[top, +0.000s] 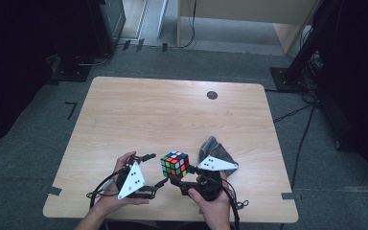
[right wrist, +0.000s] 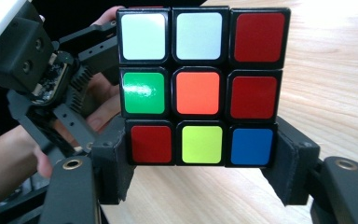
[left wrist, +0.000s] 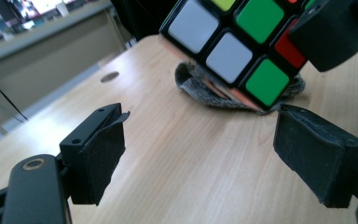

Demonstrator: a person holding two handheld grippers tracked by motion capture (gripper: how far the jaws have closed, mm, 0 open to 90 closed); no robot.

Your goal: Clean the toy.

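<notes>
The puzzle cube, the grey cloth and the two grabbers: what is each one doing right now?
Puzzle cube: scrambled, lifted off the table, clamped at its bottom row.
Right gripper: shut on the puzzle cube, holding it up.
Left gripper: open, nothing between its jaws, just short of the cube.
Grey cloth: crumpled, lying on the table behind the cube.
Table: bare light wood, one dark round spot near the far edge.

My left gripper view cuts the cube (left wrist: pixel 242 51) off at its top edge, and the cube covers most of the grey cloth (left wrist: pixel 193 88). My right pads (right wrist: pixel 116 163) hide its bottom corners.
</notes>
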